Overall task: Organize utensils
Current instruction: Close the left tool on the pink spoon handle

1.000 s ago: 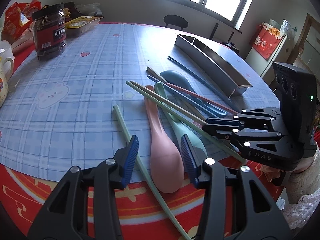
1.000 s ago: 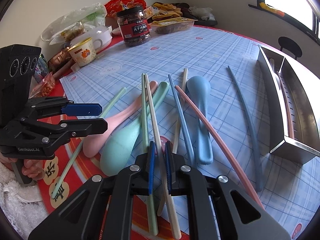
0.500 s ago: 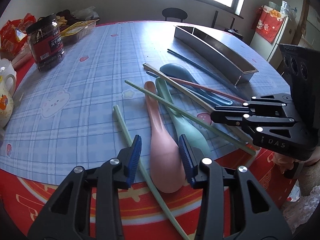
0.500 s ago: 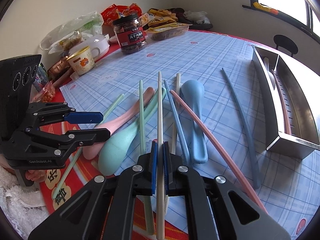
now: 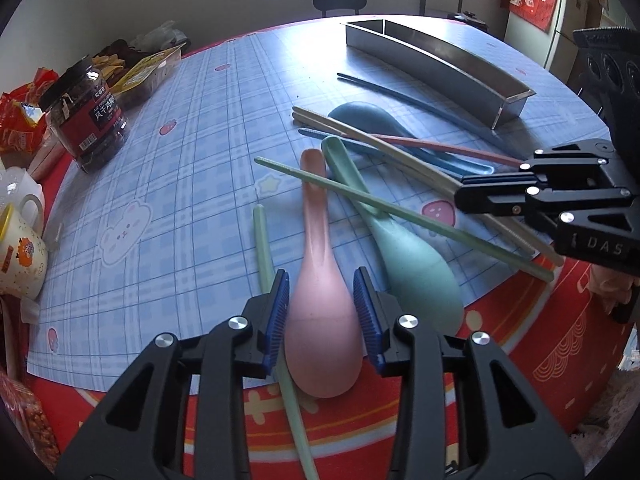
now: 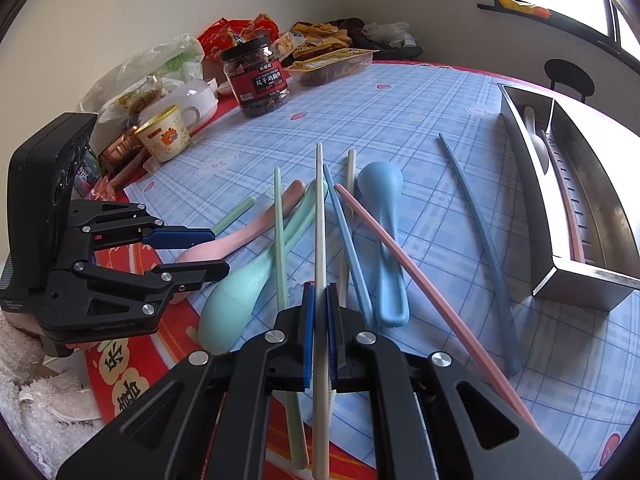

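My left gripper point(image 5: 320, 312) is open, its blue pads on either side of the bowl of a pink spoon point(image 5: 320, 288) lying on the table. A green spoon point(image 5: 404, 256), a blue spoon point(image 5: 372, 120) and green, blue and pink chopsticks lie beside it. My right gripper point(image 6: 318, 320) is shut on a cream chopstick point(image 6: 319, 216), held off the pile and pointing away from me. It also shows in the left wrist view point(image 5: 468, 190). A steel tray point(image 6: 580, 208) with two compartments stands at the right, holding a pink chopstick and a pale spoon.
A snack jar point(image 5: 86, 120), a yellow mug point(image 5: 18, 256), a white container and food bags crowd the table's left side. A blue checked mat point(image 5: 192, 168) covers the red tablecloth. A second cream chopstick point(image 6: 350, 184) lies in the pile.
My left gripper moved forward and right, so its pads now flank the pink spoon's bowl. My right gripper lifted the cream chopstick clear of the pile.
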### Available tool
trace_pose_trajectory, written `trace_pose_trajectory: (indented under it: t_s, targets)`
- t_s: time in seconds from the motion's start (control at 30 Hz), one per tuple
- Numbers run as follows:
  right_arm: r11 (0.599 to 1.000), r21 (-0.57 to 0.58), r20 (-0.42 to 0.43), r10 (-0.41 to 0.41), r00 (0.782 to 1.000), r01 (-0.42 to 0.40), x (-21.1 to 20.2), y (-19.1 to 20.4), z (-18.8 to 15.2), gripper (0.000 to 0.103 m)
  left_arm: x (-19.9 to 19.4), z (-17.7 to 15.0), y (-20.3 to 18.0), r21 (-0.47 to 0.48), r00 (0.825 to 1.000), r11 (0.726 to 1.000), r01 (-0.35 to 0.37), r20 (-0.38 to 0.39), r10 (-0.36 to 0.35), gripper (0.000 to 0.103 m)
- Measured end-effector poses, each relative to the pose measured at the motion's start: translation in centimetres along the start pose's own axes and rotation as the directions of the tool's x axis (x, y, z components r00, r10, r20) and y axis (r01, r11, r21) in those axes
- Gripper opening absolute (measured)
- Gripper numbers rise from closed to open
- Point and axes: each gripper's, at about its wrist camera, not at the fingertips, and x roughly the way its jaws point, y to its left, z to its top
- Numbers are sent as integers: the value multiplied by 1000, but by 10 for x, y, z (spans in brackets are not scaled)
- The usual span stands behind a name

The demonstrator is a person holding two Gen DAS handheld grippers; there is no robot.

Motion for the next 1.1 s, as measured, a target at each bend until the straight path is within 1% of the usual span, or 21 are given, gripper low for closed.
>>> trace_pose_trajectory:
  t_s: [0.1,0.2,0.27,0.3,0.37,0.47,0.57,0.67,0.77,0.9,0.93,1.0,1.1]
  targets:
    - [1000,1,0,-2,1000,2,0,0,0,6,1,1,2,3,1000,1000,7,-6,-7,41]
    - [1000,8,2,-5,1000,5,-1,-1,0,6,3,2,7,-10,999,999,48,-2,-48,34]
    - [1000,16,7,-10,1000,10,-2,-2,1,6,3,2,12,-43,998,997,66,5,-66,34]
    - [1000,26,14,-12,1000,12,-3,-3,1,6,3,2,17,-77,996,993,91,11,-91,34]
    - [999,40,20,-14,1000,13,-3,-5,1,6,3,1,28,-146,989,979,145,21,-144,34]
    - [999,54,18,-1,1000,0,-2,-8,2,6,3,-1,41,-241,977,946,215,43,-211,34]
    - [999,48,10,1,1000,-2,-1,-8,2,6,3,-4,49,-304,967,919,253,60,-246,34]
    - [999,45,8,1,1000,-1,-1,-8,2,6,2,-8,56,-347,966,901,260,79,-248,34]
    - [998,60,8,8,1000,-9,0,-11,2,6,-2,-12,62,-387,959,878,283,113,-260,34]
    - [998,69,5,13,1000,-13,1,-13,2,6,-13,-16,69,-416,955,861,294,163,-248,32]
    - [998,67,5,12,1000,-12,1,-13,2,6,-16,-16,71,-421,956,860,289,174,-236,6]
    - [998,64,3,9,1000,-9,1,-12,2,6,-19,-16,75,-429,960,861,273,182,-213,5]
    - [998,61,2,8,1000,-8,2,-12,2,6,-15,-14,73,-402,971,886,232,142,-191,5]
